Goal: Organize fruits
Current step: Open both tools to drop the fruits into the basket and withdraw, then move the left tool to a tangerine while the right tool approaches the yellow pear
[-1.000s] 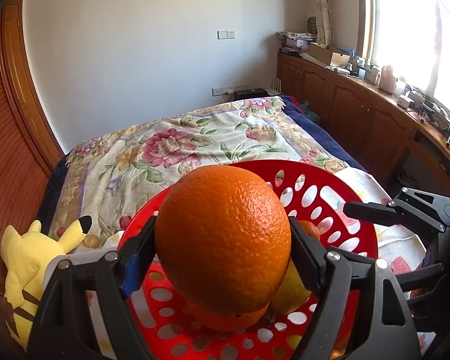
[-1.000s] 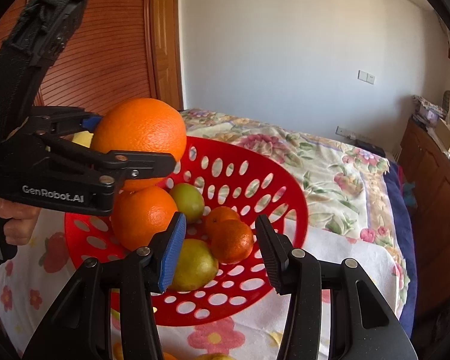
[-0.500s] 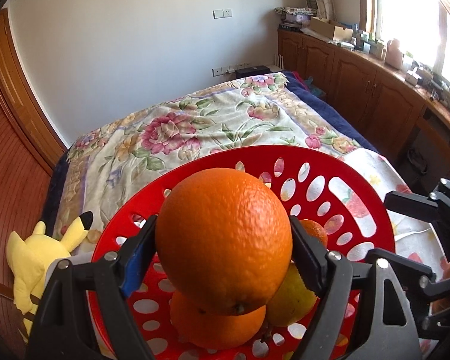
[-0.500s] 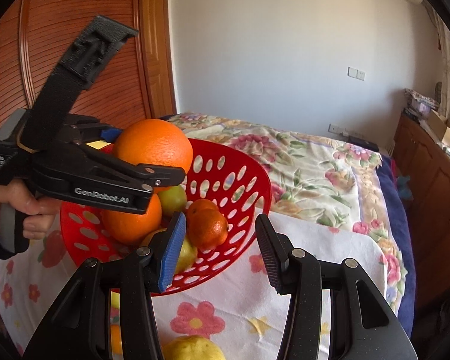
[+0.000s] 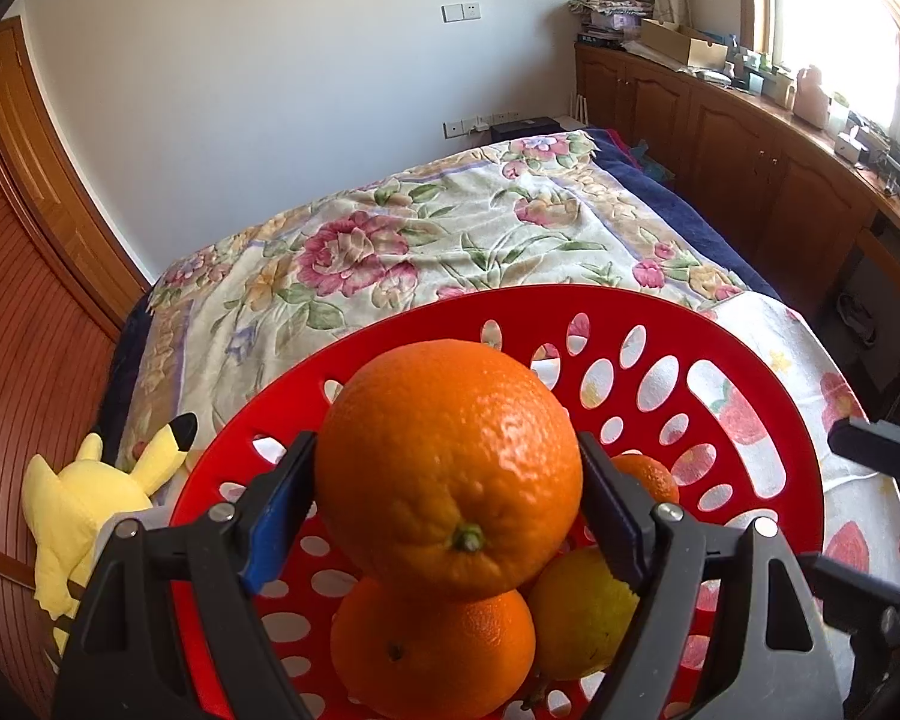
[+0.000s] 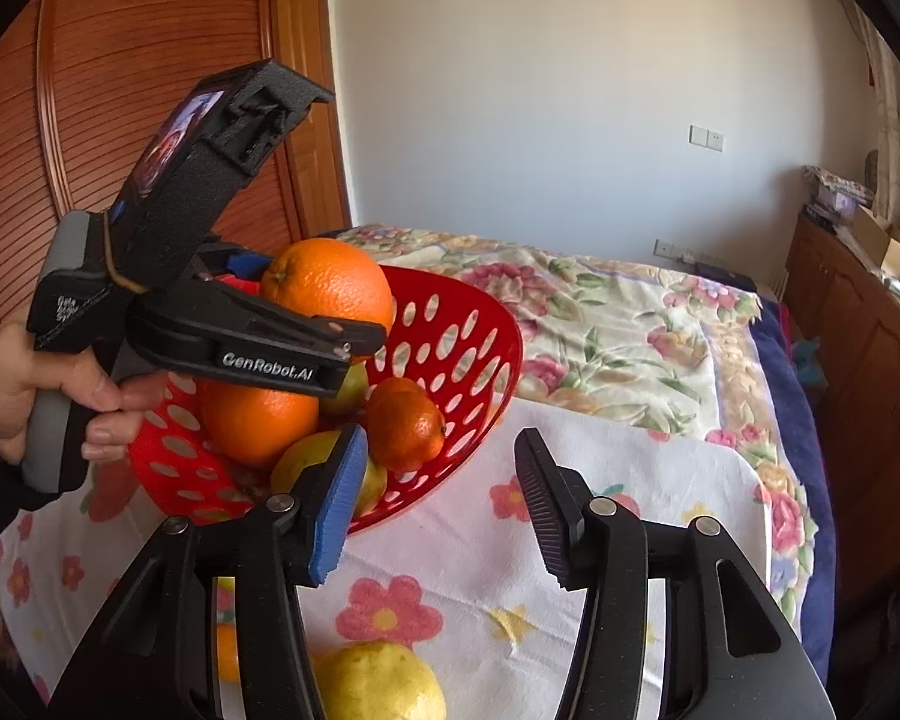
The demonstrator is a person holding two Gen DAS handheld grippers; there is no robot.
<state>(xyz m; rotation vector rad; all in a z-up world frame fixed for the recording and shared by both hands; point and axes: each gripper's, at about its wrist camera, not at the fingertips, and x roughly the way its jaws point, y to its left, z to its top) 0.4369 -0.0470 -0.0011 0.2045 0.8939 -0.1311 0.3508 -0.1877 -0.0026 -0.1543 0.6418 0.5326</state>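
Our left tool (image 5: 450, 504) clamps a large orange (image 5: 447, 468) above the red basket (image 5: 750, 372). Our right tool (image 6: 438, 504) is opening on nothing, at the basket's 5 o'clock.

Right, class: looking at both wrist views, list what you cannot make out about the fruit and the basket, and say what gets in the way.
- Left wrist view: the red basket floor and its fruit count, blocked by the held orange in the left gripper.
- Right wrist view: the yellow fruit on the cloth, cut off by the bottom edge.
- Right wrist view: a small orange fruit, mostly behind a finger of the opening right gripper, which has nothing between its jaws.
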